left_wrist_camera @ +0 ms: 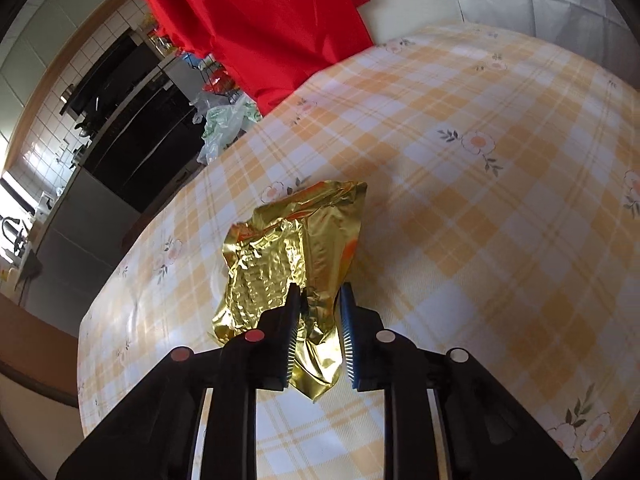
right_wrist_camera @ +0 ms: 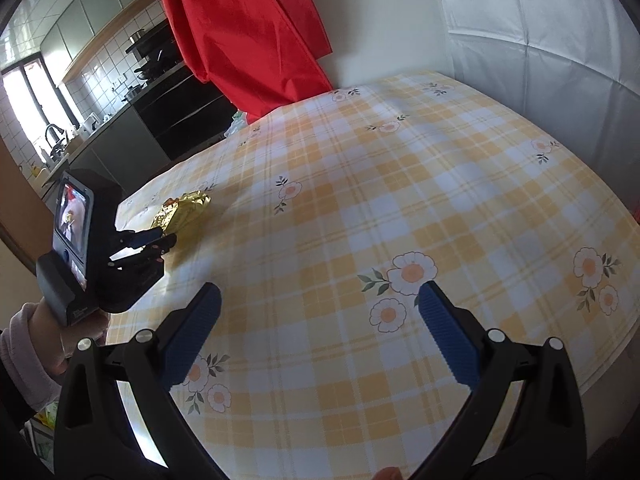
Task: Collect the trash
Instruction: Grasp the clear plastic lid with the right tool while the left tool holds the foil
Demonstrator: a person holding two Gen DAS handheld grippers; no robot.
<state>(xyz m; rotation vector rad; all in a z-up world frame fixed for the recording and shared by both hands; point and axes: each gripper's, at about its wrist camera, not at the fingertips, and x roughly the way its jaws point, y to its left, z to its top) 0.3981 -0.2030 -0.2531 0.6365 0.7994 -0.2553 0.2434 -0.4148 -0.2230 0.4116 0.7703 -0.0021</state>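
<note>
red cloth [left_wrist_camera: 260, 20] hangs far ahead of left gripper [left_wrist_camera: 320, 300], its fingers clamped on gold wrapper [left_wrist_camera: 288, 256]; right gripper [right_wrist_camera: 320, 300] spread apart over checked tablecloth [right_wrist_camera: 400, 200].

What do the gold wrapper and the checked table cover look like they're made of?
Gold wrapper: likely metallised foil or film, mirror-shiny with sharp crinkles, held between the left hand-held gripper fingers. Table cover: probably wipeable vinyl or oilcloth; smooth with a soft sheen, though coated fabric is possible.

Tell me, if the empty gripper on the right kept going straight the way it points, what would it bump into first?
Probably just the checked tablecloth. The right gripper is open, with nothing between its fingers and only bare cloth ahead. The gold wrapper lies off to its left, at the left gripper. Depth is hard to judge.
</note>
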